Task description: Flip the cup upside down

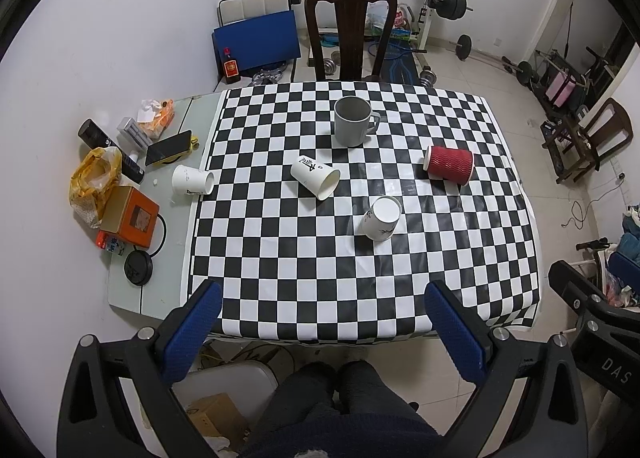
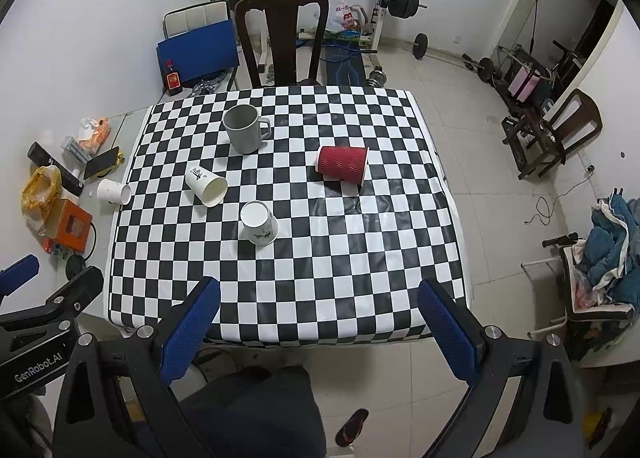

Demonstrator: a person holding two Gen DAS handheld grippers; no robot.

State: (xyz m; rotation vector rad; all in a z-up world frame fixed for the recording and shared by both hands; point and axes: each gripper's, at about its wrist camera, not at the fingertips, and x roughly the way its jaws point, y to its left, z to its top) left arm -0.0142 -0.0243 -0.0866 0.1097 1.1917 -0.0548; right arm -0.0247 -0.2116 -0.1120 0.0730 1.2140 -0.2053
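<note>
Closest to the viewer, two hand-held grippers hang above the near edge of a table, both with their blue-padded jaws spread wide and holding nothing. The left gripper (image 1: 322, 322) and the right gripper (image 2: 318, 318) are well short of any cup. Below them a person's dark-clothed legs (image 1: 340, 402) show beneath the table edge.

The table is covered by a black-and-white checkered cloth (image 1: 440, 278). Nearest on it stands a white paper cup with a dark sprig print (image 1: 380, 223). It appears to stand with its flat base up and its wider mouth down, so it may already lie as the task wants, though the fisheye view leaves this uncertain.

Farther back and to the left, a white paper cup with black lettering (image 1: 315, 177) lies on its side, mouth towards the viewer. To the right, a red ribbed paper cup (image 1: 449, 164) also lies on its side. Off the cloth at the left edge, another white paper cup (image 1: 193, 180) lies on its side among clutter. Farthest back stands a grey mug (image 1: 354, 121), upright, mouth open to the ceiling, handle to the right.

Which cup the task means is not settled. Neither gripper is committed to one. Judging by this, the scene fits either a pause between cups or a finish. Any further flip would call for reaching forward, closing on a cup's wall, and turning it mouth down.
</note>
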